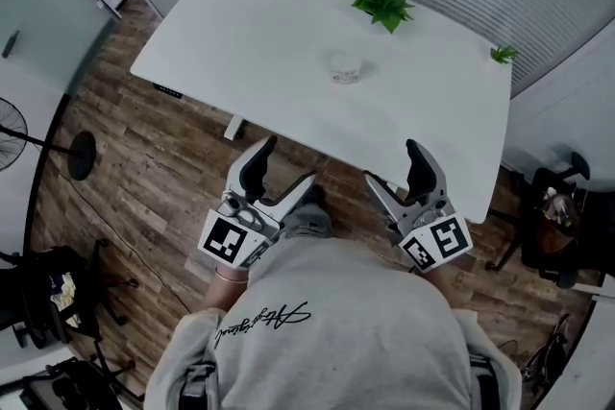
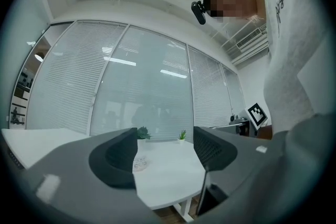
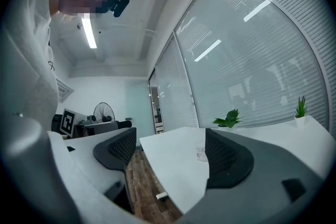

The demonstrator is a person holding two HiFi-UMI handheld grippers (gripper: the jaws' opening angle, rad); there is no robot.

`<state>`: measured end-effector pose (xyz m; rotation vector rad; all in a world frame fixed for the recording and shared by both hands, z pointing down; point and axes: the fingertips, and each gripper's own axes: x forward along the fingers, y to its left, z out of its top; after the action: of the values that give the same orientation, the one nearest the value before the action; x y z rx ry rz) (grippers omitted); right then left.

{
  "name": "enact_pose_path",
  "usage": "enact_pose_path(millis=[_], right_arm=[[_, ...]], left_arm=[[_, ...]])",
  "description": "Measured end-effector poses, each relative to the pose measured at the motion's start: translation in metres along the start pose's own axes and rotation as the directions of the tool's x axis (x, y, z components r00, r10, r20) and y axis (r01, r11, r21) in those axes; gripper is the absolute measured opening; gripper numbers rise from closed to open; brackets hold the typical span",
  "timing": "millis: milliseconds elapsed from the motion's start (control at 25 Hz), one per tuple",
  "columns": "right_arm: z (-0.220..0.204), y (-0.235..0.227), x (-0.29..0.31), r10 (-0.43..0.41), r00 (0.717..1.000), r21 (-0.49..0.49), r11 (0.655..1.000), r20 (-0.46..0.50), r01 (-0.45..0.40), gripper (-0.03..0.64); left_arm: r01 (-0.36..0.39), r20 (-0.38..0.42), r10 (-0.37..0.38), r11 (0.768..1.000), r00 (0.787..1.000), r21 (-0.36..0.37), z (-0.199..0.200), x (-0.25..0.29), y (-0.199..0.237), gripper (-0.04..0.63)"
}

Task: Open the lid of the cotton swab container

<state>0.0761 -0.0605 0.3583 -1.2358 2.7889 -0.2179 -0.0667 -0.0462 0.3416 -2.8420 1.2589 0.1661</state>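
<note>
well, the wooden floor (image 1: 144, 168) takes the left and the bottom of the head view, and on it stands the white table (image 1: 269, 43), wide and mostly bare. at the bottom edge i see the person's grey sweater (image 1: 327, 322). both tools are held in front of the body, short of the table's near edge and well apart from the task's thing. the left gripper (image 1: 284, 166) has its jaws spread, and in its own view only the far table shows between them. the right gripper (image 1: 392, 164) is released too, with nothing in its jaws. a green plant (image 1: 384, 2) stands near the far edge. the cotton swab container (image 1: 346, 69), small and clear, stands alone around the middle of the table, on the near side of that plant; i cannot tell how its lid sits. a smaller plant (image 1: 504, 54) is at the right corner.
</note>
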Motion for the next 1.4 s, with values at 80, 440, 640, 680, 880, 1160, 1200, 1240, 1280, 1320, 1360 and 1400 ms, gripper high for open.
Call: enact_pose_path(millis=[80, 440, 640, 680, 880, 1160, 1200, 1240, 1280, 1320, 1360, 1400], right_arm=[[0.002, -0.009, 0.011, -0.012, 1.000, -0.001, 1.000, -0.001, 0.012, 0.394], [0.012, -0.040, 0.061, -0.064, 0.998, 0.008, 0.998, 0.007, 0.064, 0.394], [0.018, -0.053, 0.089, -0.081, 0.996, 0.004, 0.997, 0.020, 0.081, 0.394], [0.019, -0.056, 0.095, -0.086, 0.996, 0.004, 0.996, 0.023, 0.086, 0.394], [0.023, -0.068, 0.117, -0.111, 0.993, 0.002, 0.994, 0.033, 0.111, 0.394], [0.024, -0.089, 0.132, -0.164, 0.986, 0.018, 0.986, 0.040, 0.164, 0.394], [0.024, -0.091, 0.134, -0.173, 0.984, 0.017, 0.985, 0.041, 0.173, 0.394], [0.024, -0.094, 0.135, -0.182, 0.983, 0.015, 0.983, 0.041, 0.181, 0.394], [0.024, -0.096, 0.136, -0.190, 0.981, 0.014, 0.982, 0.041, 0.189, 0.394], [0.024, -0.098, 0.137, -0.197, 0.980, 0.014, 0.980, 0.042, 0.197, 0.394], [0.024, -0.100, 0.138, -0.203, 0.978, 0.014, 0.979, 0.044, 0.203, 0.394], [0.023, -0.101, 0.139, -0.209, 0.977, 0.015, 0.978, 0.044, 0.208, 0.394]], left_arm=[[0.017, 0.005, -0.017, 1.000, 1.000, 0.000, 0.003, 0.011, 0.011, 0.319], [0.057, -0.014, -0.057, 0.998, 0.998, -0.010, -0.001, 0.047, 0.062, 0.319], [0.085, 0.018, -0.085, 0.996, 0.996, -0.012, 0.007, 0.067, 0.086, 0.319], [0.085, 0.012, -0.085, 0.996, 0.996, -0.017, 0.007, 0.072, 0.091, 0.319], [0.112, 0.000, -0.112, 0.994, 0.994, -0.018, 0.006, 0.089, 0.113, 0.319], [0.185, 0.012, -0.185, 0.983, 0.983, -0.019, 0.002, 0.116, 0.129, 0.319], [0.199, 0.017, -0.198, 0.980, 0.980, -0.018, 0.002, 0.118, 0.131, 0.319], [0.208, 0.018, -0.208, 0.978, 0.978, -0.021, 0.001, 0.120, 0.133, 0.320], [0.211, 0.011, -0.210, 0.977, 0.978, -0.028, 0.000, 0.123, 0.135, 0.319], [0.209, 0.002, -0.209, 0.977, 0.978, -0.034, -0.002, 0.125, 0.137, 0.319], [0.210, -0.005, -0.211, 0.977, 0.978, -0.038, -0.003, 0.127, 0.139, 0.319], [0.216, -0.005, -0.216, 0.976, 0.976, -0.039, -0.005, 0.129, 0.140, 0.320]])
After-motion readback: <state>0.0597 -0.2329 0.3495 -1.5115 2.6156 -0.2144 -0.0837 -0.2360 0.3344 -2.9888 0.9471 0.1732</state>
